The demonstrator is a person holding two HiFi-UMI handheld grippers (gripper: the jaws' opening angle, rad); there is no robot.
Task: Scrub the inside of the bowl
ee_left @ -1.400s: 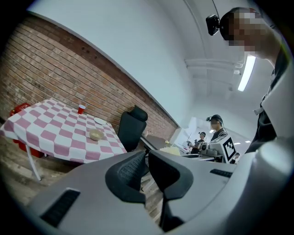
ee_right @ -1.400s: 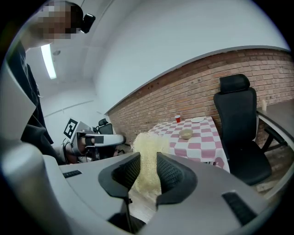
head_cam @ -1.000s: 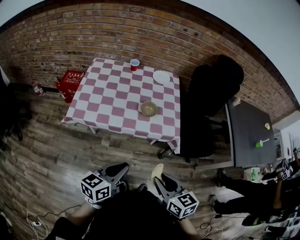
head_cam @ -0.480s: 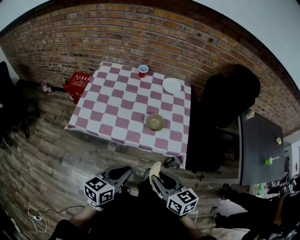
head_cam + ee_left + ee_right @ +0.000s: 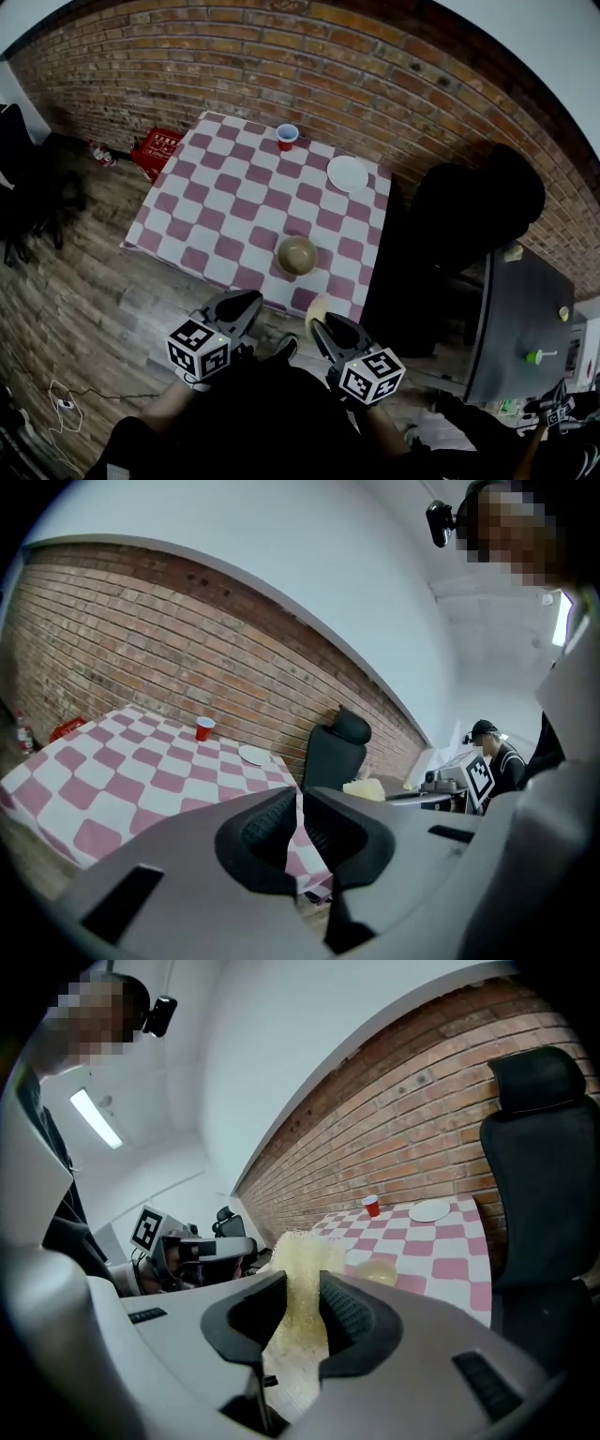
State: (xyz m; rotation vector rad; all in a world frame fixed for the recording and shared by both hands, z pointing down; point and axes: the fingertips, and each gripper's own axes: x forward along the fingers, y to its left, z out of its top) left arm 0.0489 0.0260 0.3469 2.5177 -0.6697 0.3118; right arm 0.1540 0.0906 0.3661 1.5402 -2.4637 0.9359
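Since a second ago I have walked nearer: the checked desk (image 5: 216,202) and its tan bowl (image 5: 296,255) sit lower in the head view, just ahead of both grippers. The bowl stands upright near the desk's front edge, well apart from the red cup (image 5: 287,136) and white plate (image 5: 347,173) at the far side. My right gripper (image 5: 326,330) has its fingers (image 5: 354,1314) clamped on a yellow sponge (image 5: 302,1269). The left gripper (image 5: 242,306) is empty, fingers (image 5: 264,829) pressed together. I judge this the approach; scrubbing has not begun. Next I should reach forward and lower the sponge into the bowl, perhaps opening the left to steady its rim.
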